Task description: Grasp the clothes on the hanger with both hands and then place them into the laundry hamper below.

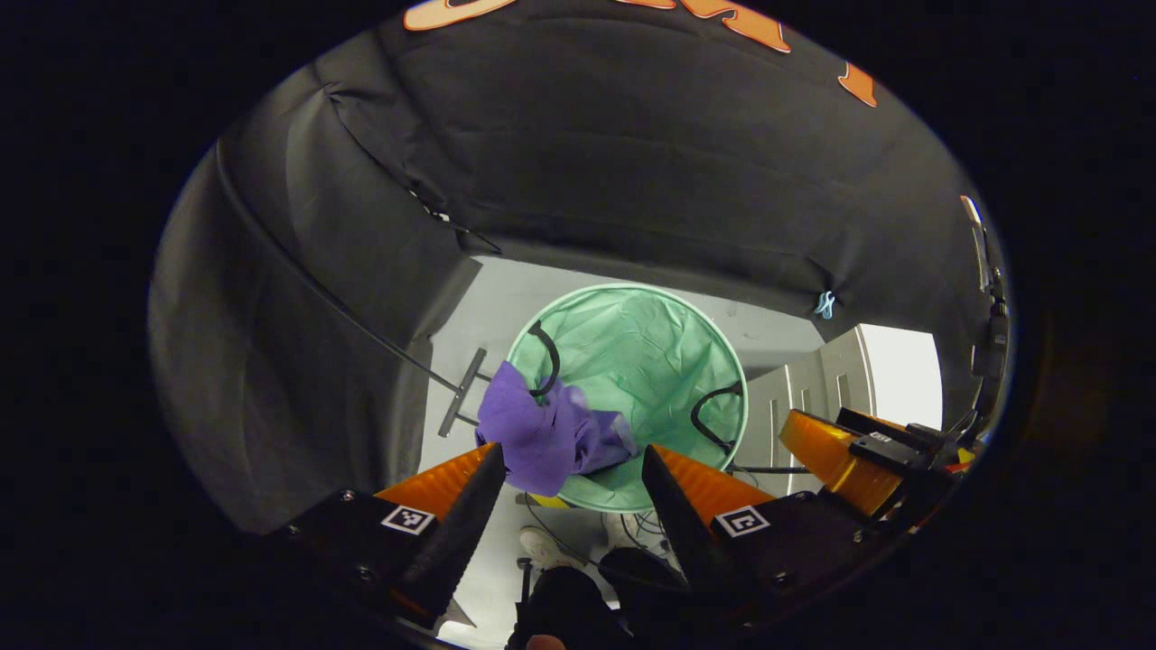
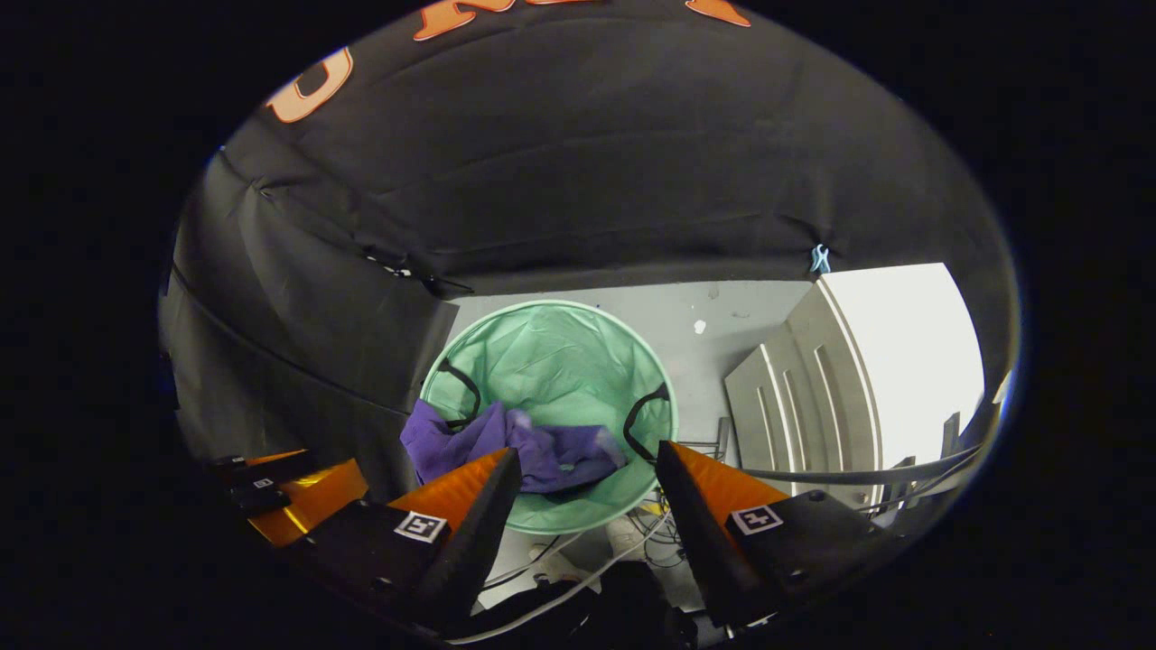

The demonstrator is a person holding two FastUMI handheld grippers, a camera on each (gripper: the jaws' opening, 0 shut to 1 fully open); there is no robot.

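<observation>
We see the purple shirt (image 1: 551, 433) crumpled, draped over the green hamper's (image 1: 650, 352) near rim. Left gripper (image 1: 573, 506) and right gripper (image 2: 587, 510) hang above it, both spread wide, empty.

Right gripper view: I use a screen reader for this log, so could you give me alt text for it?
A purple garment lies draped over the near rim of a green hamper on the floor below, partly inside it. The right gripper hangs above, open and holding nothing. The left gripper shows at the lower left.
</observation>
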